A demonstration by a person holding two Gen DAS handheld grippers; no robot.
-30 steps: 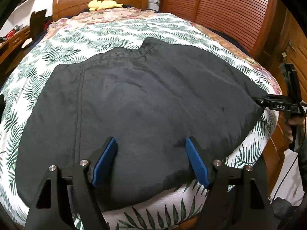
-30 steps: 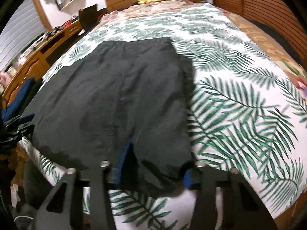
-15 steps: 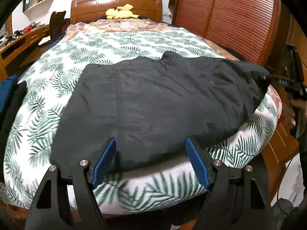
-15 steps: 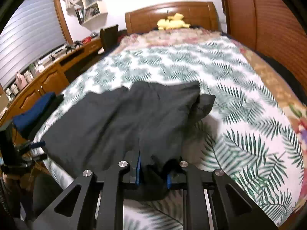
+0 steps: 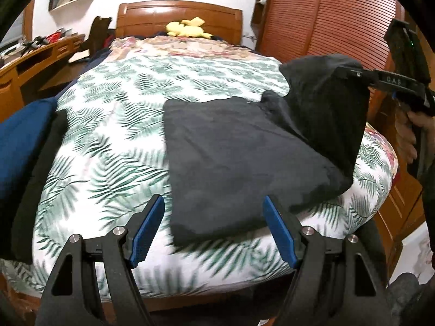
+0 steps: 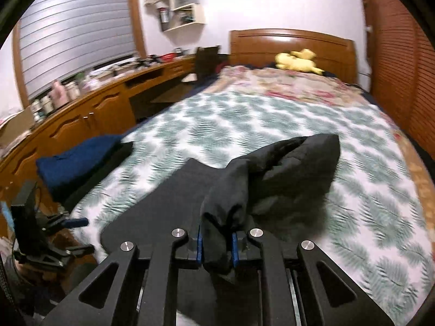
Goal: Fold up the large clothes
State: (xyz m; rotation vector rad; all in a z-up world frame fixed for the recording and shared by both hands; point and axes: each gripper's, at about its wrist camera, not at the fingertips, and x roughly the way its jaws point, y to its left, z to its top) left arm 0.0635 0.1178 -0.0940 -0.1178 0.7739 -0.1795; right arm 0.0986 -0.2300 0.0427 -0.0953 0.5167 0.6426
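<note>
From the left wrist, the left gripper (image 5: 213, 228) is seen open and empty above the black garment (image 5: 239, 157) on the bed (image 5: 108, 141). From the right wrist, the right gripper (image 6: 217, 247) is closed on a lifted bunch; the slippery cloth could be pulled crooked.

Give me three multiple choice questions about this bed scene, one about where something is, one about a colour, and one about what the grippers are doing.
1. Where is the yellow plush toy?
A. by the headboard
B. on the desk
C. on the black garment

2. What colour is the folded pile at the bed's edge?
A. red
B. dark blue
C. white

3. What is the right gripper doing?
A. open, holding nothing
B. shut on the black garment
C. holding a pillow

Answers: 1 A, it lies against the wooden headboard. 2 B, both views show blue cloth. 3 B, the fabric is pinched and lifted; the left gripper is open.
</note>
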